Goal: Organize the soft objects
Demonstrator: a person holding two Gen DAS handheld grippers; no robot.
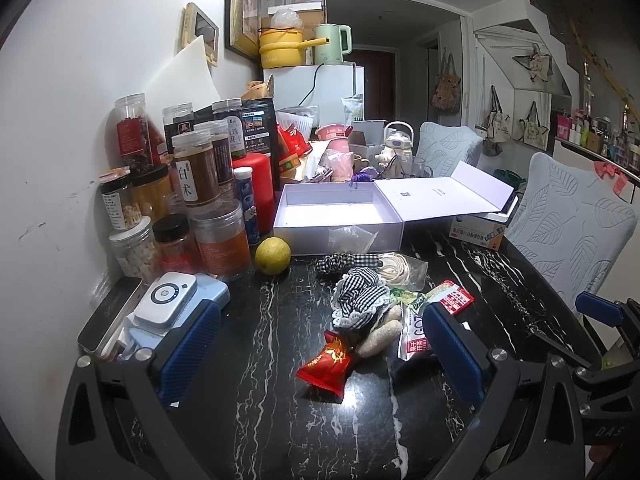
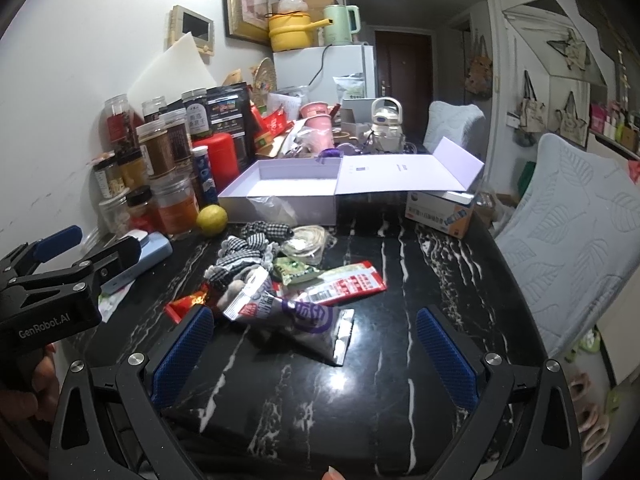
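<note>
Black marble table (image 1: 248,360); pale lilac box (image 1: 340,230), lid open, at rear. Soft objects: gingham scrunchies (image 1: 360,296) heaped mid-table beside snack packets (image 2: 344,284), in front of box. Left gripper (image 1: 320,344) and right gripper (image 2: 316,344): both spread wide, holding nothing, low over table.

Left wrist view: low over the black marble worktop (image 1: 256,360), facing the open lavender box (image 1: 340,230) at the far side, pile of soft items close in front. Right wrist view: same heading, set to the right of the left hand-held gripper (image 2: 60,256), box (image 2: 280,200) slightly left of centre. Both share box, pile, jars (image 1: 200,184) left of box.
</note>
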